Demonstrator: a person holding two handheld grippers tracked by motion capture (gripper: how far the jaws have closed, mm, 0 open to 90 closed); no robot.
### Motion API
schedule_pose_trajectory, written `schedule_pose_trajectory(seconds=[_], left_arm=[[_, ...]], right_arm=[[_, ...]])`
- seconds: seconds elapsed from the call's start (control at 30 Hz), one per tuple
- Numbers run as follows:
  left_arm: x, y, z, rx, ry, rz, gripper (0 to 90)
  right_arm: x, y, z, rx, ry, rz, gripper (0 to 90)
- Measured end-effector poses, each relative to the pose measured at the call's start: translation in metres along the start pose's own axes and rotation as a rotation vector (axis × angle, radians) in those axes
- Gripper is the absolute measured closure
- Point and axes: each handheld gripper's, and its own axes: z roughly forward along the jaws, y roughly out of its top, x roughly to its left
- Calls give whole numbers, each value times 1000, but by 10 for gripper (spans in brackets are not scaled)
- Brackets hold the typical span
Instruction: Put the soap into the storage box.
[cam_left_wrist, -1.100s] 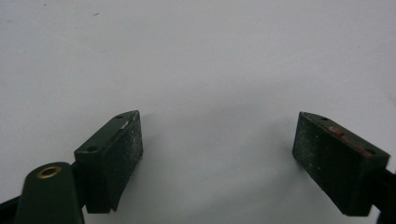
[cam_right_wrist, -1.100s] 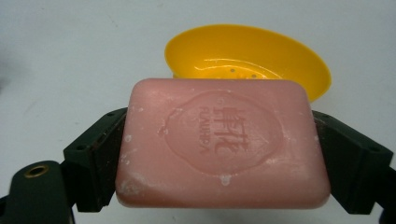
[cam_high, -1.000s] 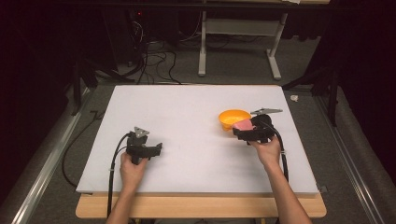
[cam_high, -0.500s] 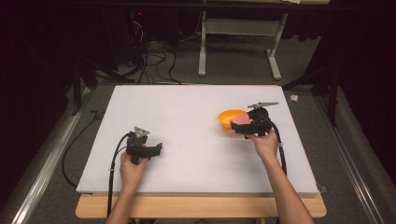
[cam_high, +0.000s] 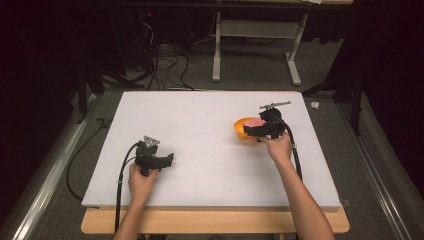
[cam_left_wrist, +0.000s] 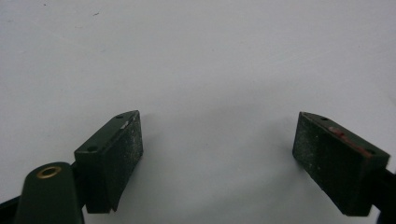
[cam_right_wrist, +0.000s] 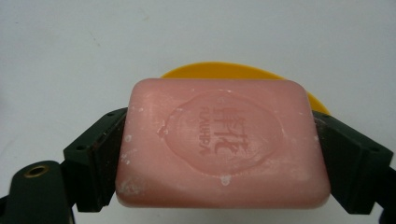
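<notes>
Since a second earlier, the right gripper (cam_right_wrist: 219, 158) had carried the pink soap (cam_right_wrist: 219, 144) over the orange bowl (cam_high: 243, 129), clamped across its long axis, stamped face up; the left gripper (cam_left_wrist: 219, 154) rested wide open, empty.

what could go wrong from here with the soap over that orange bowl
1. The right gripper holds the pink soap bar only by its two short ends; soap may be slick, so it could slide out early.
2. The bar looks wide next to the orange bowl, so on release it might catch the rim and tip the bowl or bounce onto the white table.
3. The left gripper rests open, far away, so nothing steadies the bowl.
</notes>
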Motion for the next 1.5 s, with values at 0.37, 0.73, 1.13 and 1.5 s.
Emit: schedule_pose_trajectory(seconds=[0.37,0.73,1.13,1.5], left_arm=[[0,0,0,0,0,0,166],[0,0,0,0,0,0,166],[0,0,0,0,0,0,166],[0,0,0,0,0,0,166]], right_arm=[[-3,10,19,54,-28,53,134],[-2,14,35,92,-47,84,134],[-3,14,41,103,-54,108,134],[-5,14,44,116,-77,141,133]])
